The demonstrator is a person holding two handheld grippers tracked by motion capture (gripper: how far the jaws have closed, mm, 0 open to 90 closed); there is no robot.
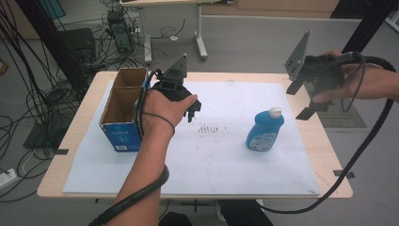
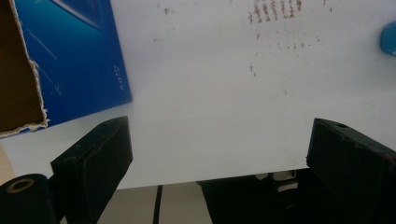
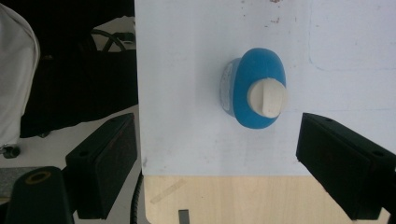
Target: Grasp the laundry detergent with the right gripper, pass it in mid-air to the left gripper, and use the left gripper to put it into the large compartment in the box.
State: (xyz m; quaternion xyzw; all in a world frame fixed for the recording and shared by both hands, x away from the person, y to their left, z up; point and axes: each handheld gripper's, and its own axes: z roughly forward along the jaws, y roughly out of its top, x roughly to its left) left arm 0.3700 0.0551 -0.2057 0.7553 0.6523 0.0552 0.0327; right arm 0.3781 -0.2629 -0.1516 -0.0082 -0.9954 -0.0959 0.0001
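High view: bottle (image 1: 265, 130) label and box (image 1: 123, 109) print unreadable; left gripper (image 1: 192, 112) and right gripper (image 1: 308, 107) spread, empty.

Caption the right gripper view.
Open right tool hovering above an upright blue bottle on the white mat.

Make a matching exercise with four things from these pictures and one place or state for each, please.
Things:
1. blue bottle
2. cardboard box
3. left gripper
4. right gripper

Places or states:
a. open, above the table's right edge
b. upright, white cap on
c. open, just right of the box
d. top open, at the sheet's left

Pairs: 1-b, 2-d, 3-c, 4-a
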